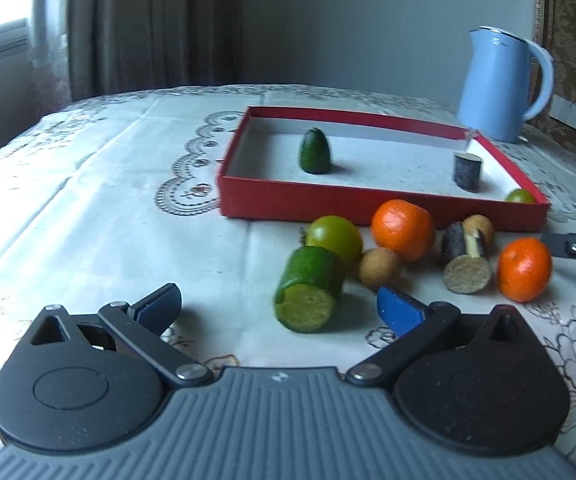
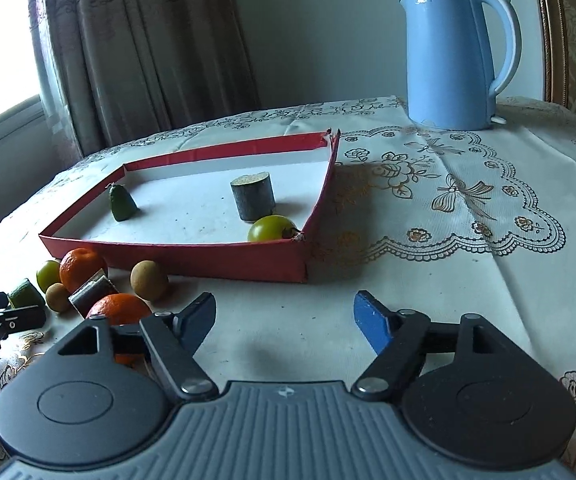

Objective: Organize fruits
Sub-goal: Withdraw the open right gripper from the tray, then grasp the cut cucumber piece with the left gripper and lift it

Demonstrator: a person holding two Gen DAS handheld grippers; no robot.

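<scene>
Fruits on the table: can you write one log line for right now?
left gripper: open, facing cucumber piece | right gripper: open, empty | red tray: three pieces inside | others on tablecloth

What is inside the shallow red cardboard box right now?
Inside the shallow red cardboard box are three pieces: a green cucumber tip, an upright dark cut cylinder, and a green round fruit in the near corner. The front wall hides the floor just behind it.

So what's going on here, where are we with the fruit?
Sorting is partway done. The red box already holds three pieces: a green cucumber tip, a dark cut cylinder and a green round fruit. The rest, including two oranges and a cut cucumber piece, sits on the tablecloth in front of the box. The left gripper is open near the cucumber piece; the right gripper is open and empty.
</scene>
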